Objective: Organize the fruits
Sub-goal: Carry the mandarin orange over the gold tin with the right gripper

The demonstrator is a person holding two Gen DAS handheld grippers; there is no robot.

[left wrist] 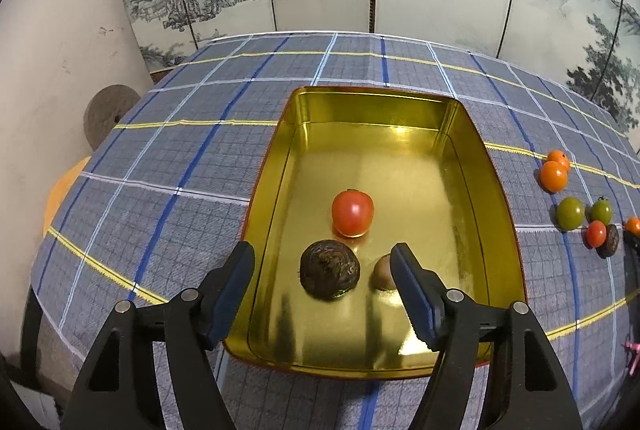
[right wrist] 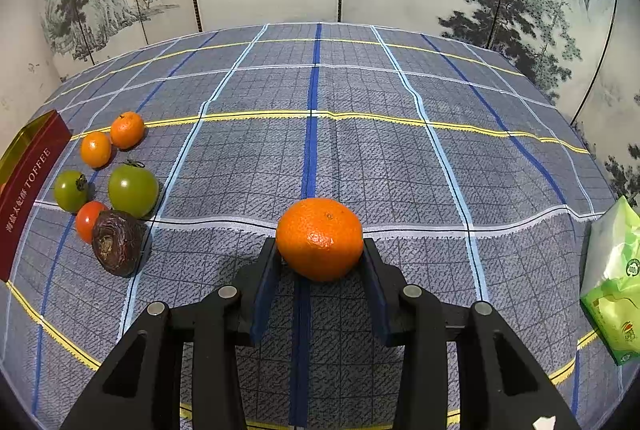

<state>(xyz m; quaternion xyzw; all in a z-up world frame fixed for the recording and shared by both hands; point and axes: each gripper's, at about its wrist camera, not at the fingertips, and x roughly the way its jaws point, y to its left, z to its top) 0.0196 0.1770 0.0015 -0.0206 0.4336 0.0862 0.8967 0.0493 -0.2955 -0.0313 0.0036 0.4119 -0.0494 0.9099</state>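
1. The mandarin [right wrist: 320, 239] sits between the two fingers of the right gripper [right wrist: 320, 254]. Both pads touch its sides, so the jaws are closed on it. It looks to be just above the checked tablecloth [right wrist: 400, 158], but I cannot tell for sure if it is lifted.

2. It could slip out. It is round and smooth, and only the finger ends hold it. A quick swing could make it roll away across the cloth.

3. Squeezing too hard could squash it, because the peel is soft.

4. The toffee tin [left wrist: 472, 158] is where I think the fruit goes. The left gripper [left wrist: 322, 260] hovers over the near end of it with its jaws wide open and nothing in them. It could get in the way when the mandarin comes in.

5. Inside the tin are a red tomato [left wrist: 353, 212], a dark wrinkled passion fruit [left wrist: 329, 269] and a small brown fruit [left wrist: 382, 272] half hidden behind one finger. A dropped mandarin could bump them.

6. Between the mandarin and the tin lies a bunch of fruit: two more mandarins [right wrist: 112, 140], two green tomatoes [right wrist: 133, 189], a small red tomato [right wrist: 88, 220] and another passion fruit [right wrist: 118, 244]. A low move could knock them.

7. A green tissue pack [right wrist: 612, 282] lies well away on the other side.
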